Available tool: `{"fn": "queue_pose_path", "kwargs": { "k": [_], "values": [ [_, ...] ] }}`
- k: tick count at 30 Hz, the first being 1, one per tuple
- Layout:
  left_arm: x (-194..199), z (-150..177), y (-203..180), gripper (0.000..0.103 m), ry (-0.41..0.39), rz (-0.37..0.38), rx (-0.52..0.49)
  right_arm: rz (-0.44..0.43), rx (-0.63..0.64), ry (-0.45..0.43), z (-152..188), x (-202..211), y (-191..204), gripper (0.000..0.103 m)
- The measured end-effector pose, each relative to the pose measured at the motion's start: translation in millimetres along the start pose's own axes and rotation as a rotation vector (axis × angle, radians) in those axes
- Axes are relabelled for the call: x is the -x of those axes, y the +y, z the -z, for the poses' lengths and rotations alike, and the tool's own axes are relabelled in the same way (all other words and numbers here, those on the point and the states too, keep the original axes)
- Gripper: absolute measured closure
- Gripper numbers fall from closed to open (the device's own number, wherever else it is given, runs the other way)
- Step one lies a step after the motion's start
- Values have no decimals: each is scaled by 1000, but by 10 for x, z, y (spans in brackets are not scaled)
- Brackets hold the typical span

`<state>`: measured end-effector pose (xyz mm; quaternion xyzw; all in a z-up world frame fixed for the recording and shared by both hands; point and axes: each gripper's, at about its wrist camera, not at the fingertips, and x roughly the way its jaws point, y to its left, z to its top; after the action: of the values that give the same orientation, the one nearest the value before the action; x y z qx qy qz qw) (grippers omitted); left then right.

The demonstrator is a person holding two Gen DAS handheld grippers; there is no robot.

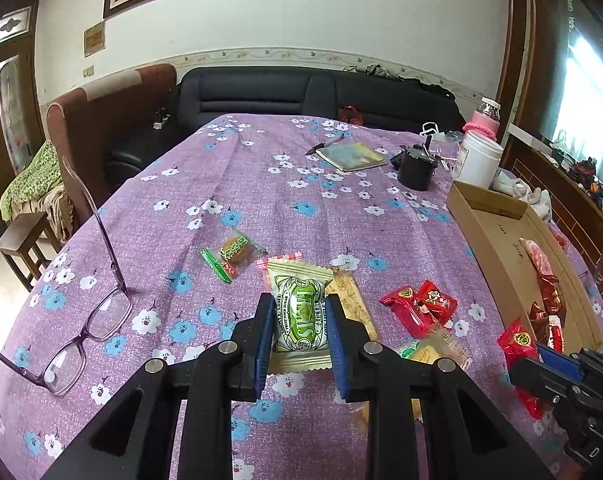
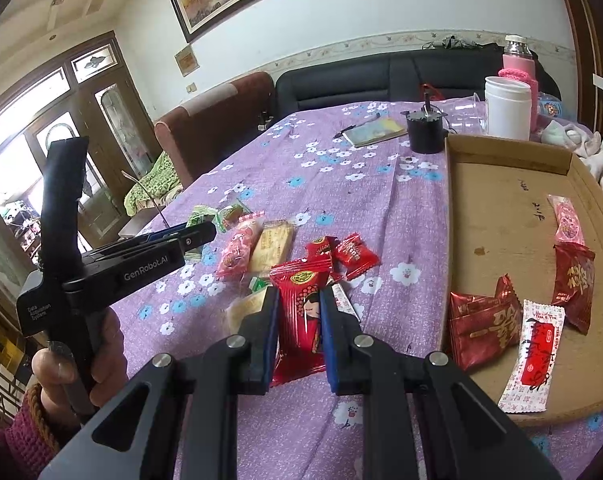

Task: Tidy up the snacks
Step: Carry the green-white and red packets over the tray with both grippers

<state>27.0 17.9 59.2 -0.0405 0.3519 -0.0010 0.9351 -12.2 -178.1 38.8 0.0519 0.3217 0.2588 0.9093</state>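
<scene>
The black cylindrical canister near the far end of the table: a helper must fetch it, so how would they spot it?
On the purple floral tablecloth, find the shallow cardboard tray. Just beyond its far left corner stands the black cylindrical canister, left of a taller white plastic jar.

The purple tablecloth (image 1: 261, 200) is woven cloth, matt and slightly rough, printed with flowers. On it, the cardboard tray (image 2: 497, 200) looks like plain brown paperboard, dull and a little stained. Inside the tray lie glossy red foil packets (image 2: 481, 324) and a shiny plastic-wrapped white sachet (image 2: 531, 360). Left of the tray, the green candy wrapper (image 1: 299, 312) is smooth, shiny film. The glasses (image 1: 89, 324) at the cloth's far left edge have glossy plastic frames.
</scene>
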Motion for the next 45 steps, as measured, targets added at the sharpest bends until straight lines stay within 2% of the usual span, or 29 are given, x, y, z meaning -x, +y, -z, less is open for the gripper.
{"fn": "queue_pose_path", "kwargs": {
  "k": [21, 33, 45],
  "values": [
    [-1, 8, -10, 76, 0, -5, -11, 16, -55, -16, -59, 66, -165, 85],
    [27, 21, -124, 76, -13, 4, -48, 53, -147, -58, -179, 192, -517, 85],
    [201, 15, -382, 77, 4, 82, -77, 121, -301, -148, -300, 476, -1151, 85]
  ]
}}
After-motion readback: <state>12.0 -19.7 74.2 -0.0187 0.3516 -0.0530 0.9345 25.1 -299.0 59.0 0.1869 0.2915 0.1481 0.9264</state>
